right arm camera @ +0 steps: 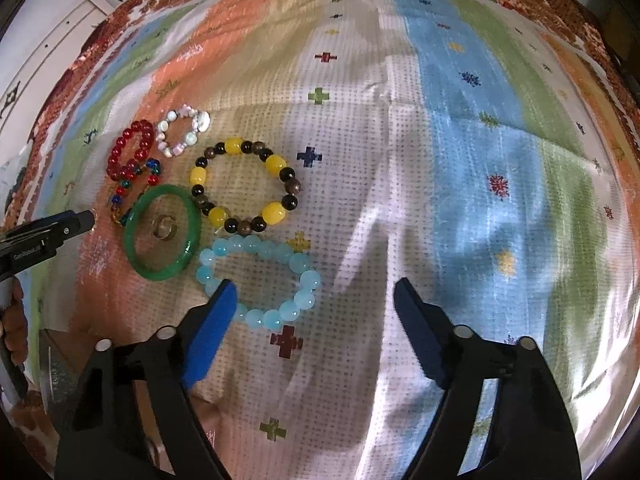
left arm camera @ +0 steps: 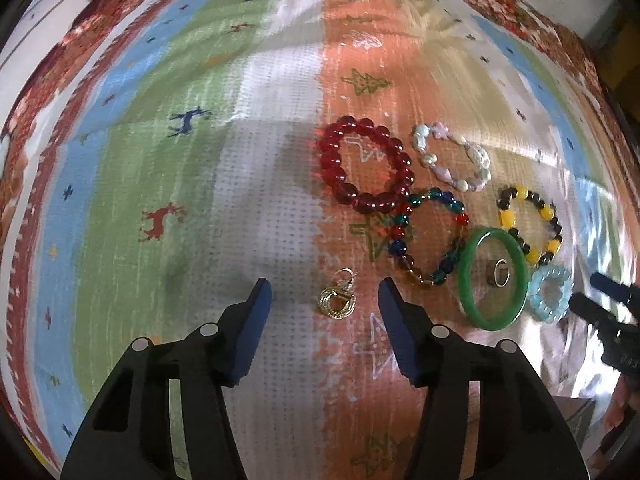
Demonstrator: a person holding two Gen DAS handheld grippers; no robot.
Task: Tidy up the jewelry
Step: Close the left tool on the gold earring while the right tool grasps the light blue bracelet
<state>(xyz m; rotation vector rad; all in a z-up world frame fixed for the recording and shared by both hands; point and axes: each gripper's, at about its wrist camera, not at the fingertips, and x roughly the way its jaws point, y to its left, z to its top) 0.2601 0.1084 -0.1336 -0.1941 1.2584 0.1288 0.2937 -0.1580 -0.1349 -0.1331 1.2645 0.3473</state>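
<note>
Left gripper: jaws spread wide, holding nothing. A small gold earring lies flat on the cloth between the fingertips, touching neither pad.

Right gripper: jaws spread, empty. Its left pad sits over the near edge of the pale blue bracelet; contact cannot be confirmed.

Layout: the remaining pieces cluster to the right of the earring. The red bracelet touches the mixed-colour strand; the pastel bracelet lies beyond it. A green bangle encircles a small ring. The yellow-and-black bracelet lies just beside the bangle.

Handling assessment: the earring appears very light, thin and hard, with a loose hook link above its coiled disc. It lies flat, so the pads are likely to slide over it or push it along the cloth. Best hold is judged to be across the disc edges, pads low against the cloth. Slip risk is high; the cloth may wrinkle.
</note>
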